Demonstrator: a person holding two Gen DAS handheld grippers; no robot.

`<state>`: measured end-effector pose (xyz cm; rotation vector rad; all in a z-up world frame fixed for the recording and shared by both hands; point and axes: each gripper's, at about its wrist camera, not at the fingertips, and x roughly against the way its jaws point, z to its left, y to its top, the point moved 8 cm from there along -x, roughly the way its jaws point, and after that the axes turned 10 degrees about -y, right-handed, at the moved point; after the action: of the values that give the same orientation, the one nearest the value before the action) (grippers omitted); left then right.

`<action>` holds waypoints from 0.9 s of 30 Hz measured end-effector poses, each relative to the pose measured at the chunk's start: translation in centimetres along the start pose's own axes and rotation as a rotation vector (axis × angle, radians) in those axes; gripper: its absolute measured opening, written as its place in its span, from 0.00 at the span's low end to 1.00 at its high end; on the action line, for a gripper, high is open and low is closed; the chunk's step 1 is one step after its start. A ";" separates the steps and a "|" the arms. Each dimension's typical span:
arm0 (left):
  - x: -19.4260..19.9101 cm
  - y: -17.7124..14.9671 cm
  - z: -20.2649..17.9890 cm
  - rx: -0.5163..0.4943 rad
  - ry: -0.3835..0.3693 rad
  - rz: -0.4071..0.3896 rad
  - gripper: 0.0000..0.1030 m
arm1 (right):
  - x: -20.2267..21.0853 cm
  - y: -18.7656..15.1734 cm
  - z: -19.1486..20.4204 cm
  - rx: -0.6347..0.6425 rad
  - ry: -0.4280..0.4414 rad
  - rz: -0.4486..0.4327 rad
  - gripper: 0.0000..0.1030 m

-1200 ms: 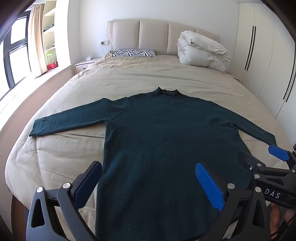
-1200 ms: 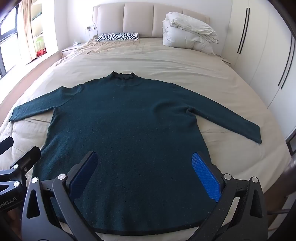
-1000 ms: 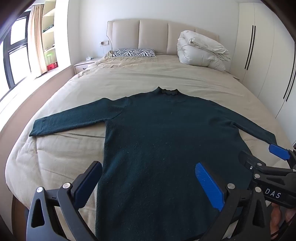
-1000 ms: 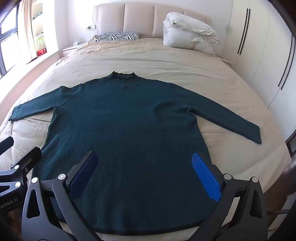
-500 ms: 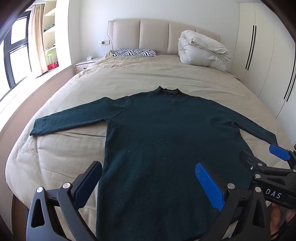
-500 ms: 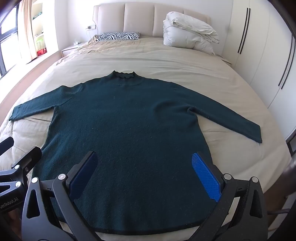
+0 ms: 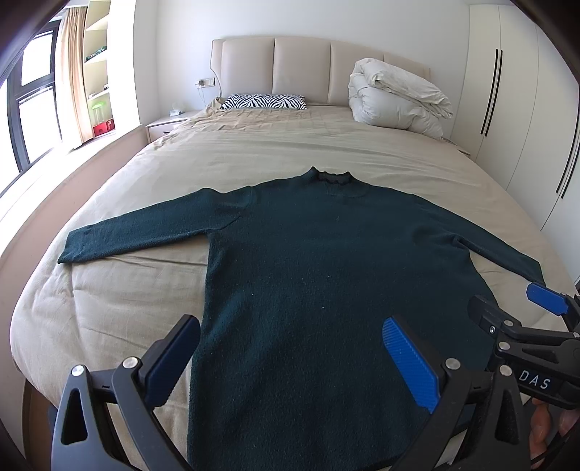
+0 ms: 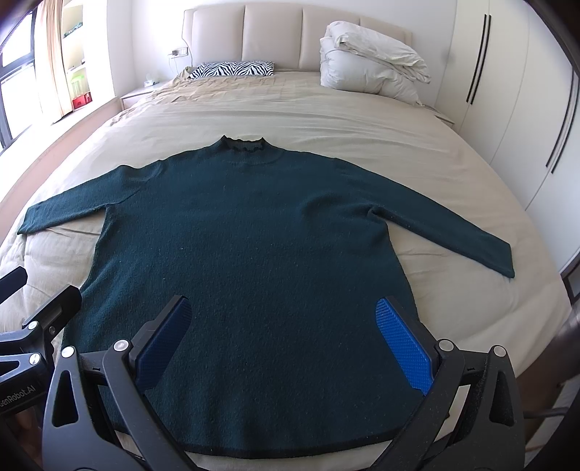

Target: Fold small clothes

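Dark-green sweater [image 8: 250,261] flat, neck twd headboard [image 8: 268,32]; both grippers' fingers [image 8: 402,340] wide apart, holding nothing.

Black left gripper [image 7: 290,357], blue ribbed pads [image 7: 411,366], silver screws, "DAS" label (maybe partial txt)

a: bright daylight floods in from the window [image 7: 34,108] on the left; the panes are blown out to white.

b: it glares on the sill and the bed's [image 7: 108,300] left edge. shadows are soft.

a: focus is sharp in both views, no motion blur.

b: strong fisheye bend at the edges though. the wardrobe [image 8: 525,108] curves, and dark vignetting fills the corners.
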<state>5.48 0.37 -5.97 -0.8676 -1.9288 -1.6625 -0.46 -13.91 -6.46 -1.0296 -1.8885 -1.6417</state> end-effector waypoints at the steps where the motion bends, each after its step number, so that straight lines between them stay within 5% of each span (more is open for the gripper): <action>1: 0.0 0.0 -0.1 0.000 0.000 0.001 1.00 | 0.0 0.0 0.0 0.000 -0.001 0.000 1.00; 27: -0.1 -0.1 0.0 0.000 -0.001 0.002 1.00 | -0.3 -0.3 0.2 0.002 0.002 0.006 1.00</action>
<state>5.47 0.34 -6.10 -0.8698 -1.9280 -1.6617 -0.46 -13.79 -6.86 -1.0322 -1.8831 -1.6367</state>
